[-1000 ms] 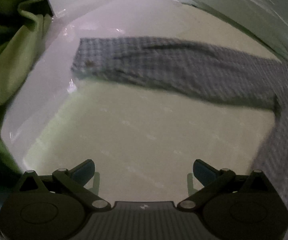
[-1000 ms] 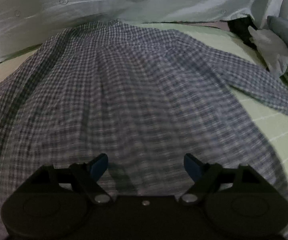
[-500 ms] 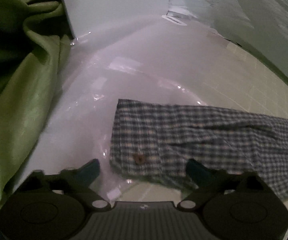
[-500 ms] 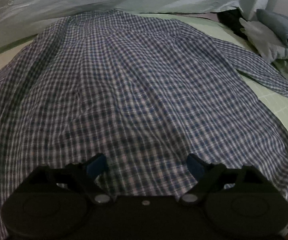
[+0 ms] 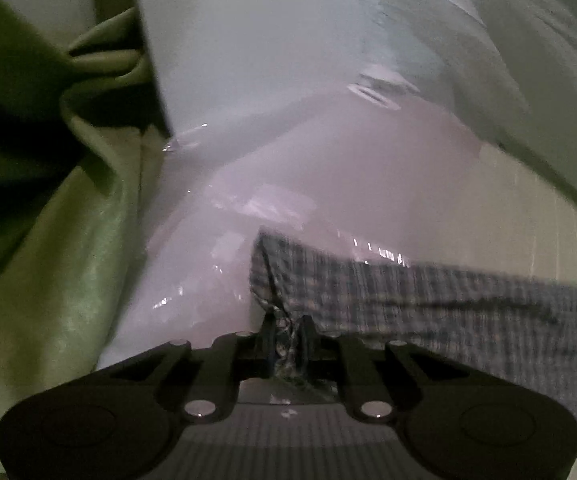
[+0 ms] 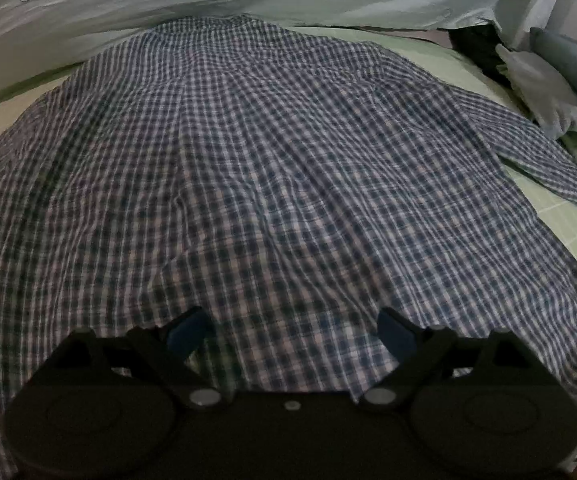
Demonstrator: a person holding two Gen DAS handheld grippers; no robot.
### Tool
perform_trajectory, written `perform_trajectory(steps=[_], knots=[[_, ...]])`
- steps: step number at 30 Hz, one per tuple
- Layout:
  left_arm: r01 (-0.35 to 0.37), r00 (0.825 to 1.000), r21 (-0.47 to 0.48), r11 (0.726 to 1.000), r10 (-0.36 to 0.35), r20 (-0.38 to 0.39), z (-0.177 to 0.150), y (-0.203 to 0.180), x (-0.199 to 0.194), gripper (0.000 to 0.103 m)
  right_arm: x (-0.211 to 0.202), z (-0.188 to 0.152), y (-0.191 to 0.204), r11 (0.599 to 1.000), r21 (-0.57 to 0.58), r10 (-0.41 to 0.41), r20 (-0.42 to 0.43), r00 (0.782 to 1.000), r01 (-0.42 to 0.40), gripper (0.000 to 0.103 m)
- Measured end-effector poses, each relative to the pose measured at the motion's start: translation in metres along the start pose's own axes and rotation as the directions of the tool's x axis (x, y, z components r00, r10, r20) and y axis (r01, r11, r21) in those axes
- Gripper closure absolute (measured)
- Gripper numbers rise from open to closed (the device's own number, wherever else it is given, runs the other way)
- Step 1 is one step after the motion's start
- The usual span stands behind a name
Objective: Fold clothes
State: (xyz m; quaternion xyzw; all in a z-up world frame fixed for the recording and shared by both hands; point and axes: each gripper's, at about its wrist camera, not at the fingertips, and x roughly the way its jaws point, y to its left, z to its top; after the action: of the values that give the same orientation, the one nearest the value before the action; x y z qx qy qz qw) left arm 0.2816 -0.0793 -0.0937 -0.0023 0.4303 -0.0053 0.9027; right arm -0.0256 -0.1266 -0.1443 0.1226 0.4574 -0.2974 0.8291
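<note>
In the left wrist view, the left gripper [image 5: 287,334] has its fingers pinched together on the cuff end of a checked sleeve [image 5: 428,300], whose long axis runs from the fingers out toward 3 o'clock. The cuff edge stands up at 12 o'clock of the fingers, over a glossy pale sheet [image 5: 328,168]. Bare sheet stretches toward 12 o'clock; a green cloth [image 5: 68,260] crowds the 9 o'clock side. In the right wrist view, the right gripper [image 6: 290,332] hovers with fingers spread wide over the hem of the checked shirt [image 6: 268,160], which lies flat, collar toward 12 o'clock. Its other sleeve [image 6: 548,164] points to 3 o'clock across the green mat [image 6: 576,240], near a heap of clothes [image 6: 560,80].
</note>
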Motion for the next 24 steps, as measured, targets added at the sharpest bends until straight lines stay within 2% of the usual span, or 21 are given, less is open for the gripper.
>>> perform_trajectory(steps=[1,3,5,7,9,11,14,15,19,24], knots=[[0.002,1.000,0.001,1.000,-0.002,0.001,0.002,0.000,-0.003,0.084,0.000,0.000,-0.001,1.000,0.000,0.005,-0.002,1.000,-0.005,0.010],[0.014,1.000,0.008,1.000,-0.014,0.007,0.003,-0.002,-0.011,0.065,0.000,0.001,-0.004,1.000,-0.004,0.011,0.000,1.000,-0.011,0.010],[0.057,0.998,0.028,0.998,-0.058,0.026,-0.005,-0.008,-0.025,0.041,-0.002,0.001,-0.008,1.000,-0.011,0.011,0.008,1.000,-0.011,0.010],[0.109,0.993,0.059,0.992,-0.111,0.027,-0.017,-0.018,-0.041,0.035,-0.004,0.001,-0.019,1.000,0.005,0.009,0.025,1.000,-0.009,0.010],[0.177,0.984,0.092,0.980,-0.177,-0.004,-0.036,-0.033,-0.057,0.032,-0.006,0.001,-0.035,0.999,0.032,0.000,0.039,0.999,-0.001,0.010],[0.252,0.967,0.106,0.962,-0.247,-0.056,-0.059,-0.049,-0.071,0.031,-0.008,0.002,-0.054,0.998,0.057,-0.014,0.053,0.998,0.011,0.010],[0.363,0.928,0.137,0.922,-0.344,-0.142,-0.098,-0.076,-0.092,0.031,-0.009,0.003,-0.088,0.996,0.075,-0.056,0.067,0.996,0.051,0.010],[0.383,0.919,0.166,0.909,-0.358,-0.165,-0.113,-0.087,-0.100,0.031,-0.010,0.004,-0.102,0.994,0.084,-0.074,0.069,0.995,0.068,0.010],[0.423,0.901,0.299,0.856,-0.362,-0.238,-0.165,-0.124,-0.134,0.029,-0.011,0.004,-0.156,0.987,0.108,-0.129,0.073,0.989,0.121,0.010],[0.456,0.877,0.315,0.832,-0.361,-0.317,-0.211,-0.146,-0.162,0.025,-0.008,-0.002,-0.222,0.981,0.139,-0.143,0.043,0.989,0.136,0.011]])
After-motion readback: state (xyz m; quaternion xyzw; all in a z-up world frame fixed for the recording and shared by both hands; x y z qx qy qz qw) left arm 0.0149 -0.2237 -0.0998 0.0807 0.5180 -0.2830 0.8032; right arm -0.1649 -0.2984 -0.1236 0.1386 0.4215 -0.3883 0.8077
